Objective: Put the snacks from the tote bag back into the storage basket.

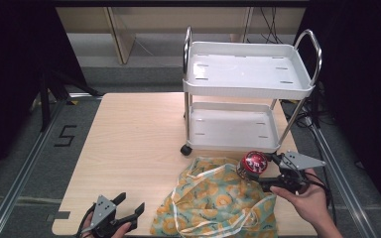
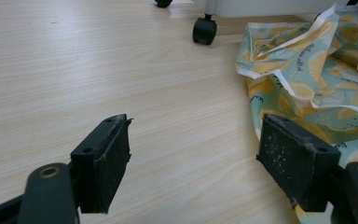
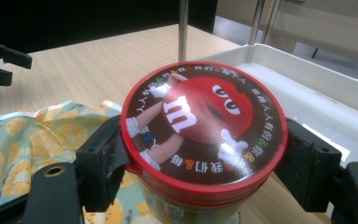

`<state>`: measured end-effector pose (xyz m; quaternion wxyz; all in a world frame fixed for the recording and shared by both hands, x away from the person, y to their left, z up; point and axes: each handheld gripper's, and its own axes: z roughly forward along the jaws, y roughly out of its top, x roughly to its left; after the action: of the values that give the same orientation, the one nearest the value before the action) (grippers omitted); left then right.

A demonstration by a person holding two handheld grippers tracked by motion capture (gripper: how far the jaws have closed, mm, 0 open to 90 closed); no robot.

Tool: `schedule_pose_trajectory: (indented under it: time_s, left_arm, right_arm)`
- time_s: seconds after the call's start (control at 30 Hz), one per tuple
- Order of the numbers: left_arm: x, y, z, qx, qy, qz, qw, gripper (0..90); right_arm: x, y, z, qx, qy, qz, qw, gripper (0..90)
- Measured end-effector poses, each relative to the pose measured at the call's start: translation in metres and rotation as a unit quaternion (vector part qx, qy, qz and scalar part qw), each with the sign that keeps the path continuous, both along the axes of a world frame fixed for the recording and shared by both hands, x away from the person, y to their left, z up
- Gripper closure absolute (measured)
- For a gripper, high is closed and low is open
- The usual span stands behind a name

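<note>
The left claw (image 1: pixel 129 210) sits lowest and closest in the high view, at the tabletop's (image 1: pixel 139 139) near edge, its jaws spread wide with nothing between them; in the left gripper view they frame bare wood with the cloth's hem just past the right-hand jaw, so it looks parked and ready, perhaps to pin or lift the cloth. By size, the tabletop comes first, a pale wooden board carrying everything. On its far right stands the cart (image 1: pixel 248 69), white, two trays between chrome posts, both trays bare, its black castor (image 2: pixel 204 31) resting on the wood near the cloth; it stands within easy reach of the right hand, a likely place to set things down. Next is the cloth (image 1: pixel 213 198), a crumpled lemon-print piece with white trim, spread in front of the cart and reaching the near edge. Then the right claw (image 1: pixel 252 171), closed on the can (image 3: pixel 205 126), one pad on each side of the red lid. The can, small and round with a cartoon on its lid, is held upright above the cloth's far edge, just beside the cart's lower tray (image 3: pixel 317 93), which suggests it is bound for that tray.
</note>
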<state>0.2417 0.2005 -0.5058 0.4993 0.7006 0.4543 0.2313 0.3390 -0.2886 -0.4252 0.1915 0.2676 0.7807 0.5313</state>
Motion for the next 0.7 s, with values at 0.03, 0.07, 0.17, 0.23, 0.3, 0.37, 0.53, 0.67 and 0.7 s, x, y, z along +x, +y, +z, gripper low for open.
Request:
schedule_pose_trajectory:
  time_s: [0.03, 0.07, 0.17, 0.23, 0.3, 0.37, 0.53, 0.67, 0.7]
  left_arm:
    - [-0.0003, -0.0003, -0.0001, -0.002, 0.001, 0.002, 1.0000, 24.2]
    - [0.0001, -0.0002, 0.0000, -0.001, 0.000, 0.000, 1.0000, 24.2]
    - [-0.0001, 0.0008, 0.0005, 0.007, 0.000, -0.001, 1.0000, 24.2]
    - [0.0000, 0.0010, 0.0003, 0.006, 0.000, -0.002, 1.0000, 24.2]
    - [0.0000, 0.0009, 0.0005, 0.007, 0.000, -0.001, 1.0000, 24.2]
    - [-0.0002, 0.0008, 0.0006, 0.006, 0.000, 0.000, 1.0000, 24.2]
    - [-0.0002, 0.0011, 0.0007, 0.007, 0.000, 0.000, 1.0000, 24.2]
    - [-0.0001, 0.0013, 0.0007, 0.007, -0.002, 0.000, 1.0000, 24.2]
    - [-0.0001, 0.0013, 0.0007, 0.007, -0.002, 0.000, 1.0000, 24.2]
  right_arm:
    - [0.0002, 0.0002, 0.0000, 0.002, -0.004, 0.000, 1.0000, 26.1]
    - [0.0003, -0.0012, 0.0011, -0.004, 0.000, 0.002, 1.0000, 26.2]
    - [0.0026, -0.0036, 0.0019, -0.011, -0.007, 0.011, 0.9999, 26.2]
    - [0.0007, -0.0041, 0.0028, -0.007, 0.003, 0.000, 1.0000, 26.2]
    - [0.0020, -0.0043, 0.0026, -0.001, -0.007, -0.004, 1.0000, 26.2]
    - [0.0040, -0.0067, 0.0037, -0.008, -0.017, -0.001, 0.9998, 26.1]
    - [0.0051, -0.0090, 0.0045, -0.011, -0.010, -0.003, 0.9999, 26.2]
    - [0.0050, -0.0094, 0.0049, -0.008, -0.002, -0.010, 0.9999, 26.2]
    - [0.0052, -0.0094, 0.0049, -0.005, 0.000, -0.009, 0.9999, 26.2]
